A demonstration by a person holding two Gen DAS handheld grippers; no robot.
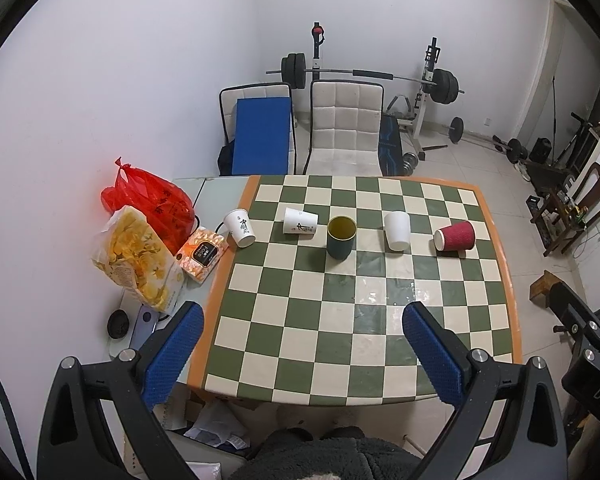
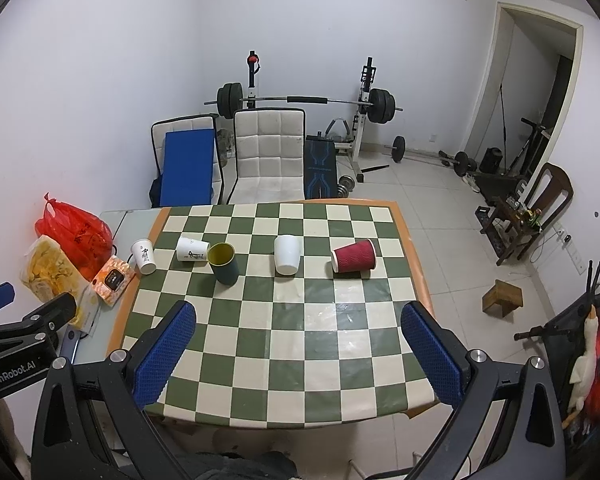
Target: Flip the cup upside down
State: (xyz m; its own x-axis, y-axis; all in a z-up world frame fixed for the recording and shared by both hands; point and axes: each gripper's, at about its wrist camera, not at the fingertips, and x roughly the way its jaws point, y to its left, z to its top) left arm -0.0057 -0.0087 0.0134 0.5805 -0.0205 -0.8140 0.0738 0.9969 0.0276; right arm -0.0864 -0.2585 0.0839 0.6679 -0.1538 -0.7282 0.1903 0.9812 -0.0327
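Observation:
Several cups stand in a row across the far half of the checkered table [image 1: 340,340] [image 2: 284,360]. A dark green cup [image 1: 341,237] [image 2: 223,262] stands upright, mouth up. A white printed cup [image 1: 300,221] [image 2: 192,249] lies on its side beside it. Another white printed cup [image 1: 240,228] [image 2: 144,256] stands upside down at the left edge. A plain white cup [image 1: 397,231] [image 2: 287,254] stands upside down. A red ribbed cup [image 1: 455,236] [image 2: 354,256] lies on its side. My left gripper [image 1: 304,320] and right gripper [image 2: 300,320] are both open and empty, above the near edge.
A red plastic bag [image 1: 152,196], a snack bag [image 1: 136,256] and an orange box [image 1: 202,254] sit on a grey side table left of the cloth. Two chairs [image 1: 346,128] stand behind the table, with a barbell rack [image 1: 364,76] beyond. A small wooden stool [image 2: 502,298] stands on the floor at the right.

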